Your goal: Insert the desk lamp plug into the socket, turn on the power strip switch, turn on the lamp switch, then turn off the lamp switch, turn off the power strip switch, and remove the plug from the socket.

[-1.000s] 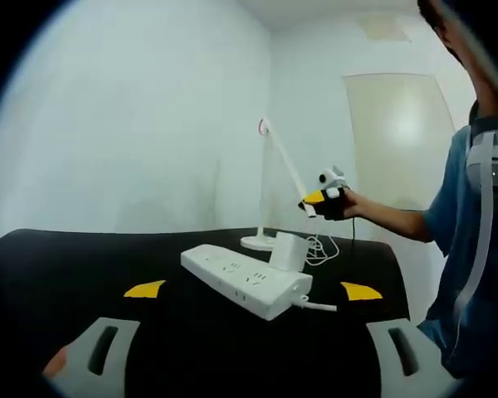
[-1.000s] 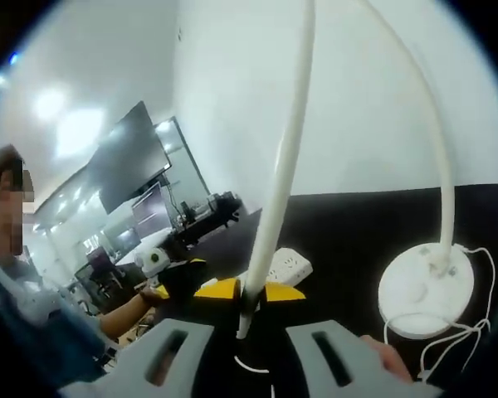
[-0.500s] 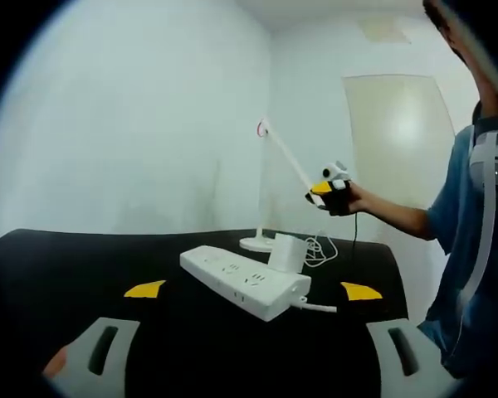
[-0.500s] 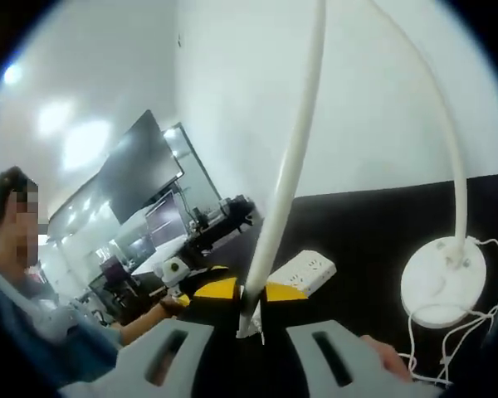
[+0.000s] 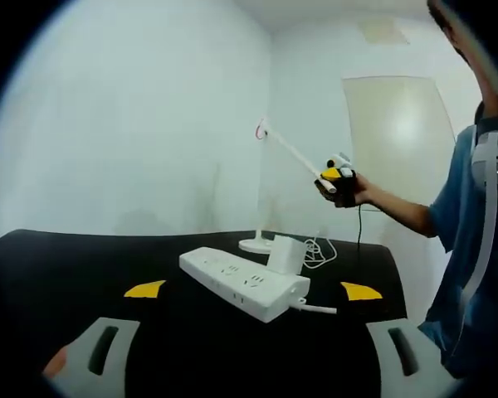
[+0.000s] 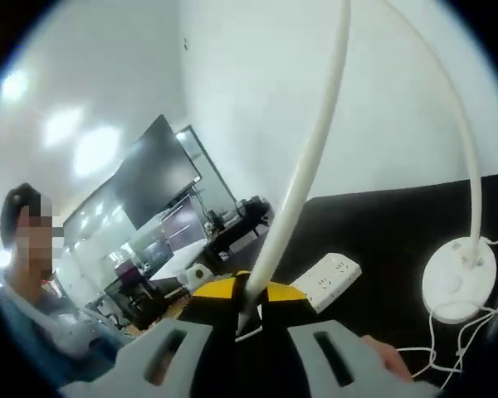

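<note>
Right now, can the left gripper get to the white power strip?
Probably yes. The left gripper hangs open just in front of the power strip, with bare black table between. The right gripper is up at the lamp arm, out of the way.
</note>
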`<control>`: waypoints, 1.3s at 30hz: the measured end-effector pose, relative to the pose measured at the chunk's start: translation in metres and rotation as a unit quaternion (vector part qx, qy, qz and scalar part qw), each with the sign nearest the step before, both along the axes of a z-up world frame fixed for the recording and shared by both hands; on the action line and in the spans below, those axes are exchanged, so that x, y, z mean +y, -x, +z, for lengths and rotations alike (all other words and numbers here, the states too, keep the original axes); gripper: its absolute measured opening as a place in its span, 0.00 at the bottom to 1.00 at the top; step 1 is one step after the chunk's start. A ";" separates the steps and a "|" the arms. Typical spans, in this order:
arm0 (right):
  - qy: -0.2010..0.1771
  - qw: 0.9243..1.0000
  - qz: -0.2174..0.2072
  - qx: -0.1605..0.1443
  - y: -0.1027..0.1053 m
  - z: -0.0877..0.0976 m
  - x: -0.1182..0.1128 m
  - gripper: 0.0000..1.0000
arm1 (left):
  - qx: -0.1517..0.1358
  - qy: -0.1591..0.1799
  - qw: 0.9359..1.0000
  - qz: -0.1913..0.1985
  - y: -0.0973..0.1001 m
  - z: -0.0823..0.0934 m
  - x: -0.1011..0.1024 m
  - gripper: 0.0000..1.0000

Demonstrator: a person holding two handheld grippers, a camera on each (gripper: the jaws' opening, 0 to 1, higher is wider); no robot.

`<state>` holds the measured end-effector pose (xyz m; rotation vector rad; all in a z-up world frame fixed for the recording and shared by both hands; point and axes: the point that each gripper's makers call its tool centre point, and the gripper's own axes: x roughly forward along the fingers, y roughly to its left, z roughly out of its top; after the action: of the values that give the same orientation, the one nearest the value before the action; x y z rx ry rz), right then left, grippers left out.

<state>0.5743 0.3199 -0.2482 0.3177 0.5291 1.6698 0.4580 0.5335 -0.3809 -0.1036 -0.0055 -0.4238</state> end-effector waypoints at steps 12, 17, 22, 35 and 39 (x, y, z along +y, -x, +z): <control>-0.021 0.999 0.022 0.041 0.026 0.027 0.000 0.13 | -0.002 0.001 1.000 -0.001 0.000 0.001 0.001 0.79; -0.030 0.998 0.031 0.055 0.033 0.040 0.001 0.13 | -0.004 0.001 1.000 -0.001 0.000 0.001 0.002 0.79; -0.041 0.996 0.041 0.069 0.043 0.053 0.002 0.13 | -0.004 0.001 1.000 -0.001 0.000 0.001 0.001 0.79; -0.063 0.992 0.058 0.090 0.054 0.083 0.001 0.14 | -0.007 0.002 1.000 -0.001 -0.001 0.002 0.002 0.79; -0.072 0.991 0.065 0.095 0.056 0.096 -0.001 0.14 | -0.007 0.002 1.000 -0.001 0.000 0.002 0.002 0.79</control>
<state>0.5182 0.3193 -0.1523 0.5615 0.5825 1.8184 0.4581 0.5353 -0.3793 -0.1055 -0.0206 -0.4271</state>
